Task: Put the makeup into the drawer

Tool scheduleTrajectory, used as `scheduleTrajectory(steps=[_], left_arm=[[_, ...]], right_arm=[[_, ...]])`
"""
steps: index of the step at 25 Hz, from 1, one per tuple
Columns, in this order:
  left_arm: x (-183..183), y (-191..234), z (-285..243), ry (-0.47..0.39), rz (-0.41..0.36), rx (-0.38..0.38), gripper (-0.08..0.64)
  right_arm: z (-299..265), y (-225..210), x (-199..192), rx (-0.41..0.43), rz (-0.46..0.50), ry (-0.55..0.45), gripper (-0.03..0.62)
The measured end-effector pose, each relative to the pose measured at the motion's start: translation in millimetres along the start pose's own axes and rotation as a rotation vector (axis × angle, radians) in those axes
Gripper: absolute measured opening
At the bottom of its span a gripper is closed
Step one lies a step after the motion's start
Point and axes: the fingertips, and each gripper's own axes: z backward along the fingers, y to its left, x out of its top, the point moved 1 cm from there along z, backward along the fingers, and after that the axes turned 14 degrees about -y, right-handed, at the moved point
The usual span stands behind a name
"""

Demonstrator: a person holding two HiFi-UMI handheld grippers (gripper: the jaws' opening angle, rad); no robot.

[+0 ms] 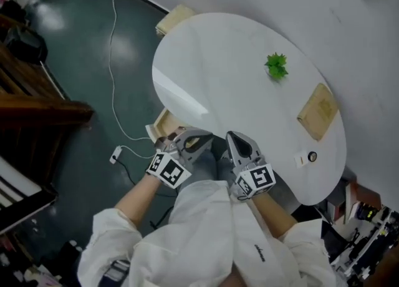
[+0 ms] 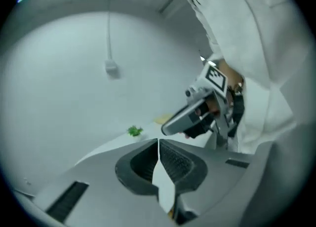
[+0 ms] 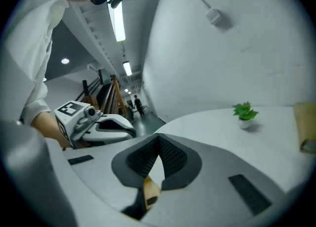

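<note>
Both grippers are up in the air at the near edge of the round white table [image 1: 206, 61], side by side and close to the person's chest, and neither has anything in it. The left gripper [image 2: 158, 144] has its ribbed pads pressed together at the tips with nothing between them. The right gripper [image 3: 158, 139] looks the same, jaws closed tip to tip and empty. What I take for the makeup sits well off to the right, near the table's rim: a little round case [image 1: 312, 156] with a small white piece [image 1: 300, 160] just beside it. Both are too small from here to say more about. A bit further back lies a flat wooden box [image 1: 318, 111], which I guess is the drawer, though I cannot tell whether it is open. A small green plant [image 1: 276, 66] stands beyond it, clear of everything. A case that size should be light, hard and smooth, so it could well skid on this glossy top or squirt out of a hard pinch. I would open the jaws wide, come in low, and close gently across its sides rather than on the lid.
</note>
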Motion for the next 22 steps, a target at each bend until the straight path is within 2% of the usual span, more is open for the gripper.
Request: scheduleTrajectory(steps=[3,7,8,13,17,22], left_arm=[[61.6,29.2,-15.1,-0.152,0.055,0.134,0.032],[119.8,55.3,-32.7,-0.314,0.239,0.267,0.032],[131.9,59.6,-36.5,-0.337,0.25,0.283,0.032],[181.1,69.9,-54.9,-0.418,0.216,0.31,0.032],[201.2,67.4,-71.1,-0.453,0.181,0.31,0.032],[218.4,63.7,-89.8,-0.463,0.13,0.3,0.032]], right_arm=[[23.6,-31.6,50.0,-0.124,0.018,-0.11,0.017],[66.6,-70.1,99.5,-0.272,0.058,-0.219,0.017],[78.2,-78.2,109.6,-0.306,0.065,-0.242,0.017],[137.8,-100.0,162.6,-0.427,0.106,-0.362,0.017],[194.5,-111.8,196.6,-0.531,0.155,-0.461,0.017],[250.9,-131.5,221.2,-0.642,0.199,-0.527,0.017]])
